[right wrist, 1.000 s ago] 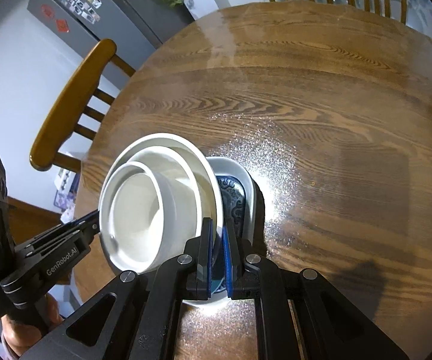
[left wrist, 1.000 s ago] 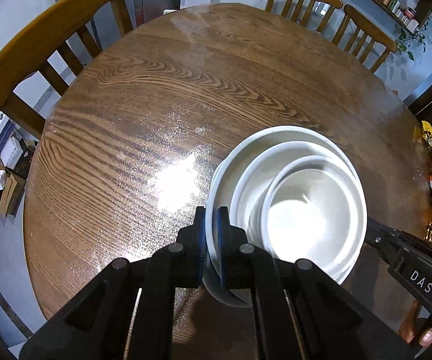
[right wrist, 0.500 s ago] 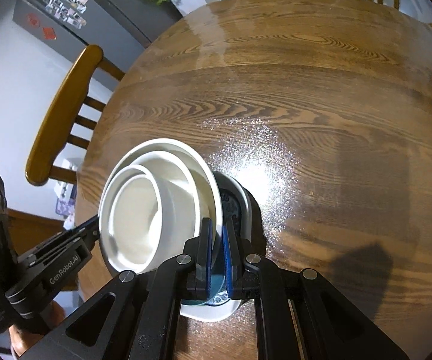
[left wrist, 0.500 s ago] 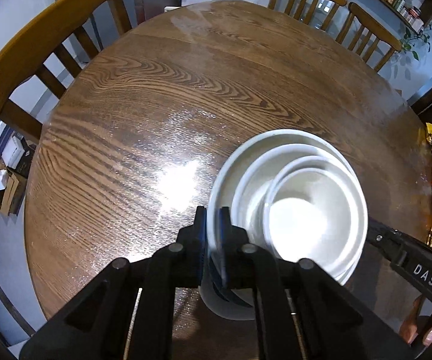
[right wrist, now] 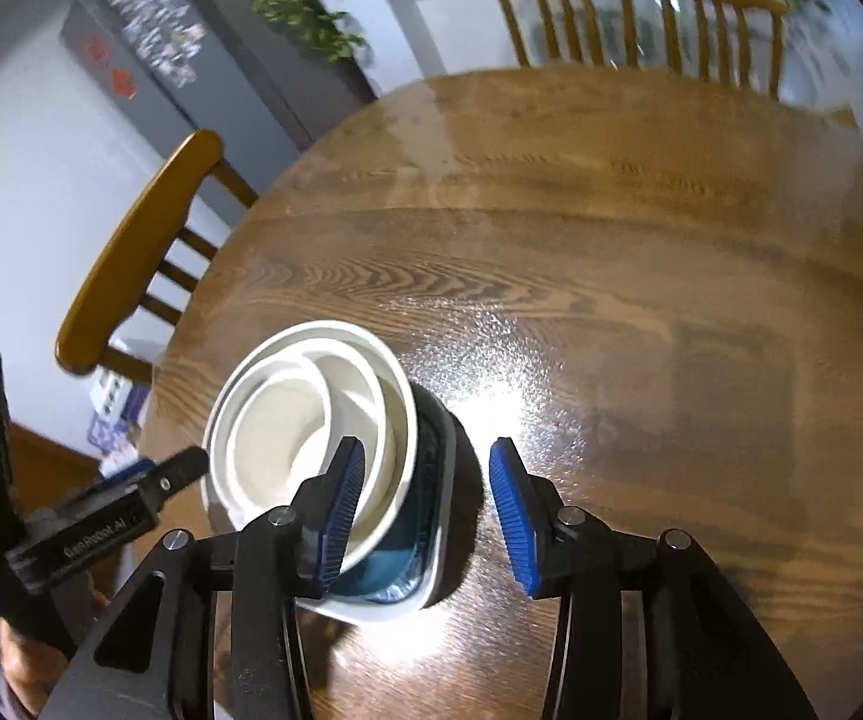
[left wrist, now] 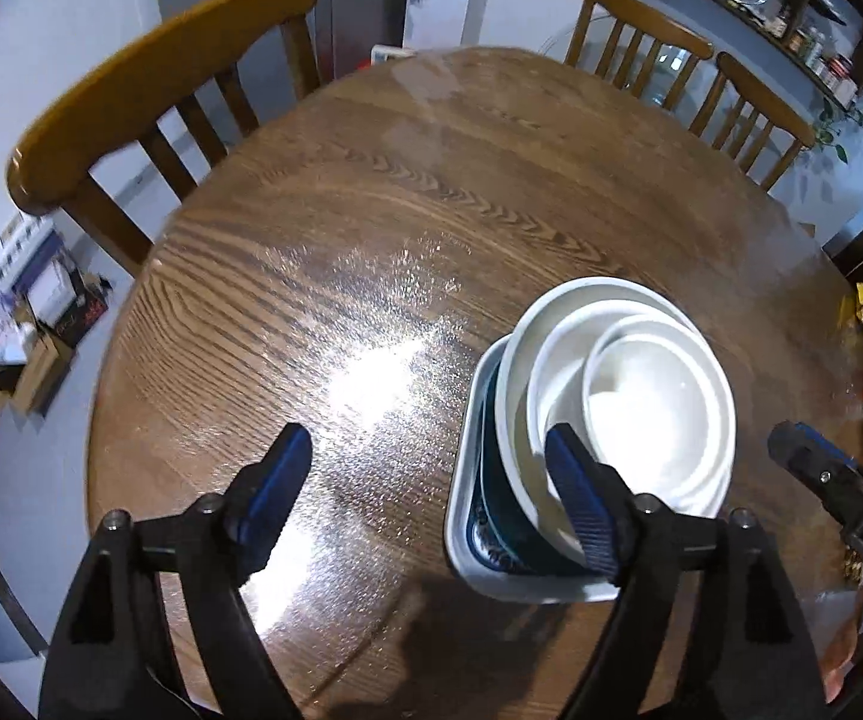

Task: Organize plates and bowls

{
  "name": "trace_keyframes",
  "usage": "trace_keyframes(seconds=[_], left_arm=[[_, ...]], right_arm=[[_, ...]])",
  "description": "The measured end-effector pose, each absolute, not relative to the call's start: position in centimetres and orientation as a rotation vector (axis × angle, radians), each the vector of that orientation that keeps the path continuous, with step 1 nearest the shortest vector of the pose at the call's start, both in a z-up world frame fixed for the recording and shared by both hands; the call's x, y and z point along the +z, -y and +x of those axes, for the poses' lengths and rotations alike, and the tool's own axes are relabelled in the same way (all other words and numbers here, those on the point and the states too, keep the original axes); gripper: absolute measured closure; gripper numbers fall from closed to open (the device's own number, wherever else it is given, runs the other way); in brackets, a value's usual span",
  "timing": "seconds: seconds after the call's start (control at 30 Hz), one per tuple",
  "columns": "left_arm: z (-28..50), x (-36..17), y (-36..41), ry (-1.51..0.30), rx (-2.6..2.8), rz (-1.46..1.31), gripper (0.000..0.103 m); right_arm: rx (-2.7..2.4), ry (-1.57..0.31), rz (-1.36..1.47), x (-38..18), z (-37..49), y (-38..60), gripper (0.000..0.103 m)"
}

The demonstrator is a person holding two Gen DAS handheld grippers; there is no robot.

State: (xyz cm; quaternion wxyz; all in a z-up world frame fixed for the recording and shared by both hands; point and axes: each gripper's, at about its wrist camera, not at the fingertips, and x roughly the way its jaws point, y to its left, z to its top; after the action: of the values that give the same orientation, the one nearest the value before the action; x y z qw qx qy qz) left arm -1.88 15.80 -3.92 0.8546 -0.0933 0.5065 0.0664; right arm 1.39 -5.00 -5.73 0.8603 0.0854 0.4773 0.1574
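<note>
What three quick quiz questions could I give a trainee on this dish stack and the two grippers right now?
1. True or false: the left gripper is clamped on the rectangular dish.
2. How many white round bowls sit nested in the stack? A) one B) three C) five
3. Fill in: the stack rests on the round wooden ____.

Key:
1. False. Its jaws are opening and the pads press on nothing; the right gripper is opening too, with the dish rim between its pads but not gripped.
2. B; they sit over a dark teal dish inside the rectangular one.
3. table
</note>
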Motion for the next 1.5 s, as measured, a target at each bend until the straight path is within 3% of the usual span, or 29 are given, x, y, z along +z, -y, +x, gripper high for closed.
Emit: trace_keyframes(seconds=[0.13, 0.27, 0.5, 1.5], left_arm=[[-3.9, -2.4, -14.6, -1.0, 0.132, -0.125, 0.013], [-5.5, -1.6, -13.9, -0.951, 0.129, -0.082, 0.001], [-7.9, -0.9, -12.6, -0.887, 0.128, -0.029, 0.001], [-13.0, -2.2, -10.6, -0.893, 0.1, 0.021, 0.001]], right_arm=[[0.37, -0.941, 0.082, -4.6, -0.7, 4.1, 0.046], [0.389, -0.862, 0.018, -3.9, -2.7, 3.8, 0.044], [0.427, -0.777, -0.055, -3.8, -6.0, 3.2, 0.033], [0.475, -0.74, -0.086, -4.6, -11.0, 4.2, 0.031]])
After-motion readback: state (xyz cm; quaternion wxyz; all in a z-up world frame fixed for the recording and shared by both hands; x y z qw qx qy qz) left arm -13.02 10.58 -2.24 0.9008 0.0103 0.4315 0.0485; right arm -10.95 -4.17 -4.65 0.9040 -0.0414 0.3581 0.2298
